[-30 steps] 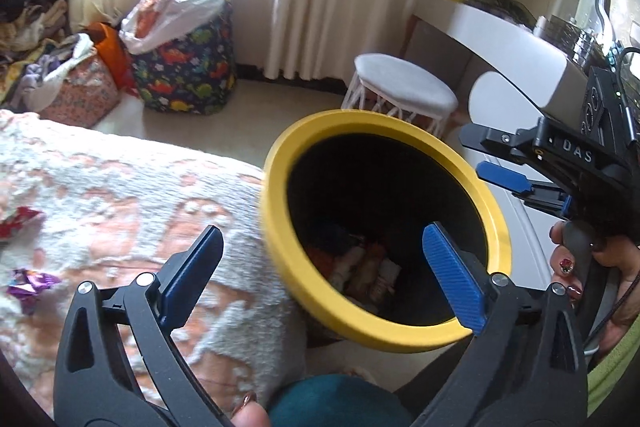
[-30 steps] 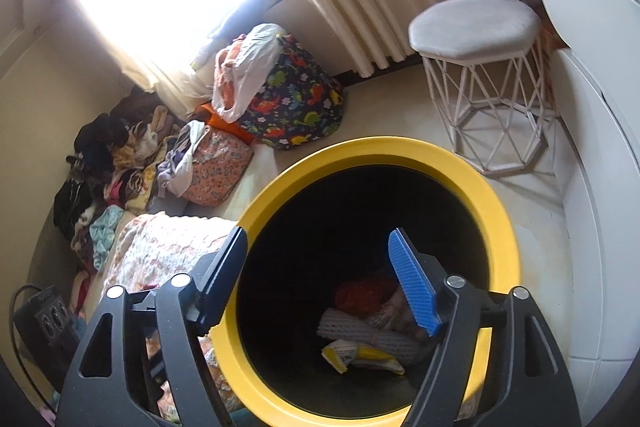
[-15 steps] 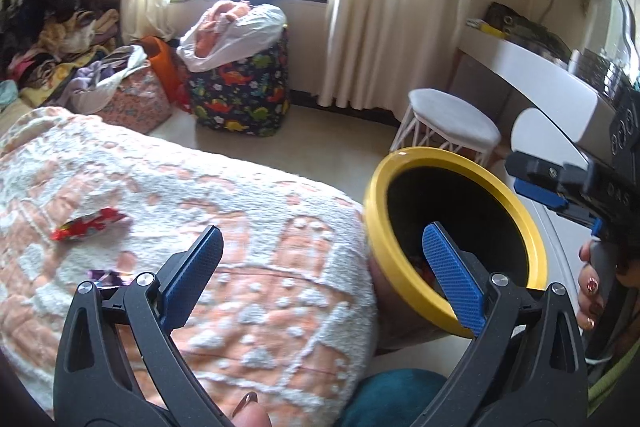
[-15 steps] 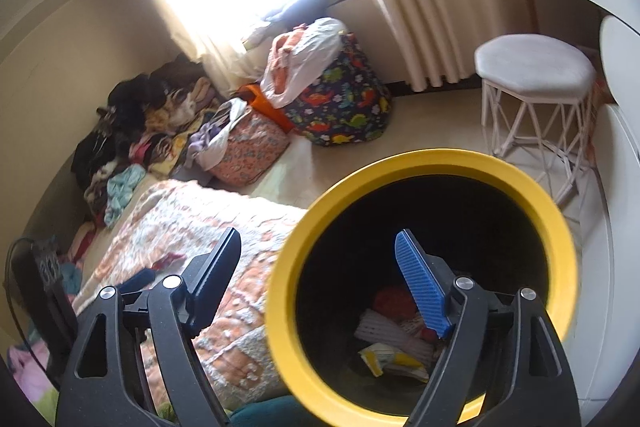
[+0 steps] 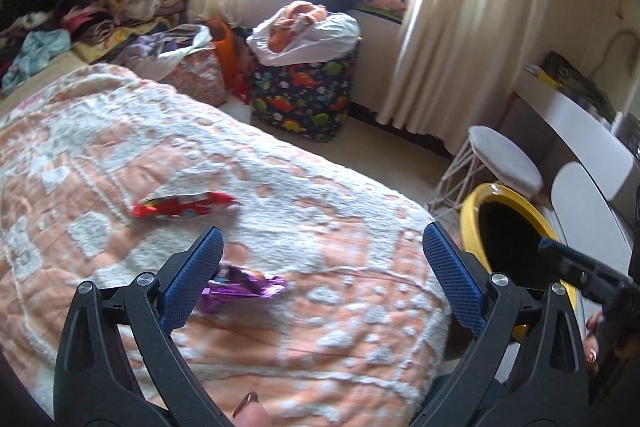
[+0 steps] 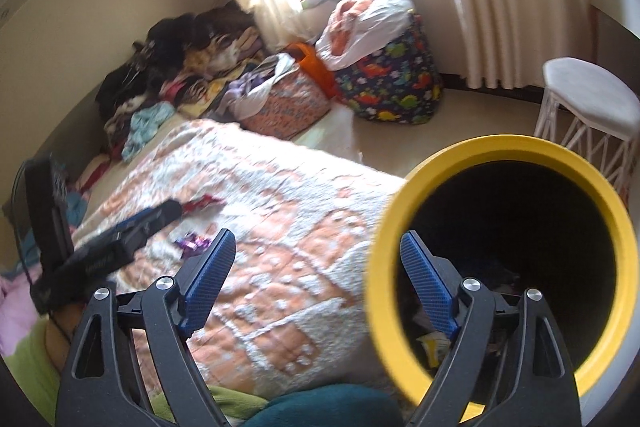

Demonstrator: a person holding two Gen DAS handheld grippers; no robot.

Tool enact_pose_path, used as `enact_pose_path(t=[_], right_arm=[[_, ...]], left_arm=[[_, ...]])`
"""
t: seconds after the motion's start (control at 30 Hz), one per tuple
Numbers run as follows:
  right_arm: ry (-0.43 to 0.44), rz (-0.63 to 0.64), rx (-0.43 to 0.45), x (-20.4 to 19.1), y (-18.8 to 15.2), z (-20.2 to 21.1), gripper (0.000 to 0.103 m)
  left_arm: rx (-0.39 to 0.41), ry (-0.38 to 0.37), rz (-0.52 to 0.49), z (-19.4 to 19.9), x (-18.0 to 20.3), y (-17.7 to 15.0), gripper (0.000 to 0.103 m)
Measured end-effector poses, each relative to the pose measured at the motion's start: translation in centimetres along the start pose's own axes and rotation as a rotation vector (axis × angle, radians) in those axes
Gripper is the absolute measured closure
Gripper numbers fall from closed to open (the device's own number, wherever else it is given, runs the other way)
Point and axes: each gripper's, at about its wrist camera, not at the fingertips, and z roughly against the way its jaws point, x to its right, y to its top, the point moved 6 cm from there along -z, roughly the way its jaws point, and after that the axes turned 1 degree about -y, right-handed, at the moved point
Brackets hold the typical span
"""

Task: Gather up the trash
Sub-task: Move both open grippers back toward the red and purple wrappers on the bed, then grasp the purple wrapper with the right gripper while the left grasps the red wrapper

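A purple wrapper lies on the peach and white bedspread, just beside the left fingertip of my open, empty left gripper. A red wrapper lies farther up the bed. The yellow-rimmed black bin stands at the bed's right edge. In the right wrist view, my right gripper is open and empty over the bed's corner, with its right finger in front of the bin, which holds trash. The purple wrapper and red wrapper show there too.
A dinosaur-print bag, a floral bag and piles of clothes stand by the window. A white stool and a white desk are at the right, behind the bin.
Both grippers have swung left from over the bin toward the bed. The wrappers have come into the middle of the left wrist view. The bin now sits at the right.
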Motion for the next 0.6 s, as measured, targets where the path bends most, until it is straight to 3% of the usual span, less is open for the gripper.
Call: enact_pose_path(t=[0.37, 0.53, 0.6], right_arm=[[0.119, 0.152, -0.11, -8.3, -1.8, -5.6, 0.021], [0.157, 0.191, -0.159, -11.4, -2.7, -8.7, 0.021], [0.167, 0.201, -0.168, -12.4, -2.7, -9.7, 0.021]], left_arm=[[0.028, 0.108, 0.187, 0.4, -10.1, 1.3, 0.011], [0.004, 0.099, 0.27, -0.2, -13.3, 1.1, 0.025], [-0.014, 0.089, 0.306, -0.7, -14.4, 0.9, 0.038]])
